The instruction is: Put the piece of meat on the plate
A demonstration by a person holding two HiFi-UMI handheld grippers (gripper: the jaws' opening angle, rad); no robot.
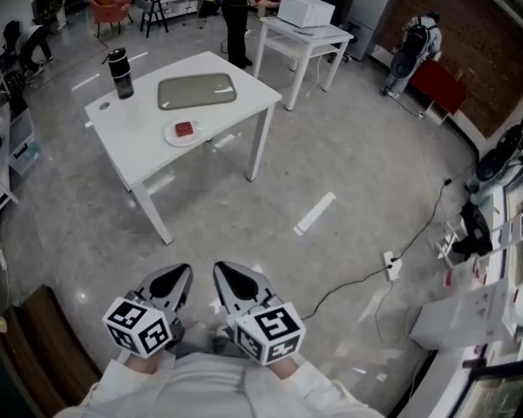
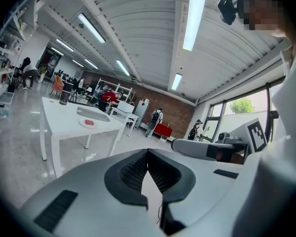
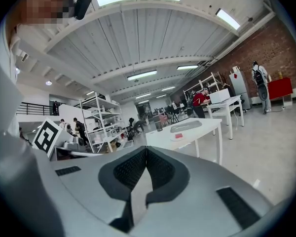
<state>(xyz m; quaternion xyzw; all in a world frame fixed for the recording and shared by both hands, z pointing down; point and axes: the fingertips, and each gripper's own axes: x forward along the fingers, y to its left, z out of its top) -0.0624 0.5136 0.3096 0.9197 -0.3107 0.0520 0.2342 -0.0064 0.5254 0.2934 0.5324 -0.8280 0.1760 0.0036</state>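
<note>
Near: left gripper and right gripper side by side, fingers of both pressed together, empty; far left: red piece of meat lies on small round white plate, near edge of white surface; risk, I judge: a careless reach nudges plate off.

The floor is polished grey stone or concrete, glossy and reflective. The table has a smooth, matt white top. The left gripper and the right gripper have smooth, matt grey plastic shells. Their pads are black and finely ribbed. The back wall is rough red brick.
</note>
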